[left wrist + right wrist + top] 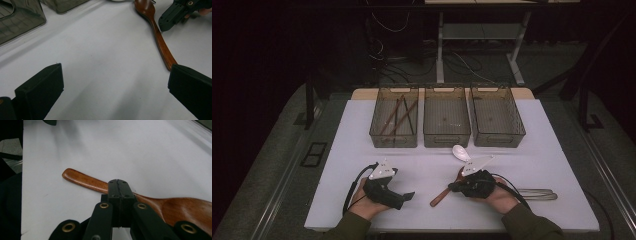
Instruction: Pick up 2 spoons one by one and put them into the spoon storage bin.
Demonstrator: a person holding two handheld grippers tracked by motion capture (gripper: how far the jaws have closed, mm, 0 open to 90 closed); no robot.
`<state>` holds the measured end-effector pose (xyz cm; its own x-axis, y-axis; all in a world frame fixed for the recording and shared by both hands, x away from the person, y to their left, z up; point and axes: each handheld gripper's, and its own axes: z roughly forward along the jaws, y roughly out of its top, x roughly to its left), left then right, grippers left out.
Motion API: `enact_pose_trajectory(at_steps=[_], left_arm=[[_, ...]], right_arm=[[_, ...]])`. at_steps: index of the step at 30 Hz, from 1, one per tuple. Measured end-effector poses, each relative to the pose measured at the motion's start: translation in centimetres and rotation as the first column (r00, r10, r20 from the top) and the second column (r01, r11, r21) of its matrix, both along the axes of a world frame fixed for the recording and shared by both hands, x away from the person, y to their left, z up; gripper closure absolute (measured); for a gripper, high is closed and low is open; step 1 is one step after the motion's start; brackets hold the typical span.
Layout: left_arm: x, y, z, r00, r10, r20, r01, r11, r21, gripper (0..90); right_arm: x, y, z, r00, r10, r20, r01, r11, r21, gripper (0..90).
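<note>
On the left, the left gripper (408, 196) hovers low over the white tabletop (337, 165), its jaws spread wide with nothing between them. Behind it, the left of three bins (394, 120) holds chopsticks (398, 117); the other two look empty. At the middle, the wooden spoon (85, 182) lies flat on the tabletop, handle toward the person. The right gripper (118, 185) has its jaws pressed together over the spoon's neck, and they seem to meet above the wood rather than clamp it, so a lift may leave the spoon behind or flick it sideways into the white spoon (460, 152) just beyond. Metal utensils (537, 194) lie farther right.
</note>
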<state>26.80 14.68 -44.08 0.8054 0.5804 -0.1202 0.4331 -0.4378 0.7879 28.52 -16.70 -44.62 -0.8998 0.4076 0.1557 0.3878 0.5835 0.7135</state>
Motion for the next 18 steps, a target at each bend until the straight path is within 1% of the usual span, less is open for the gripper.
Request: enact_pose_trajectory(at_steps=[12, 18], left_arm=[[0.0, 0.0, 0.0, 1.0, -0.001, -0.004, 0.001, 1.0, 0.002, 0.0], [0.0, 0.1, -0.1, 1.0, 0.003, -0.005, -0.003, 1.0, -0.002, 0.0]], right_arm=[[1.0, 1.6, -0.3, 0.9999, -0.006, 0.012, 0.006, 1.0, 0.005, 89.4], [1.8, 2.6, -0.4, 0.9995, -0.027, 0.019, 0.027, 0.9996, 0.002, 89.4]])
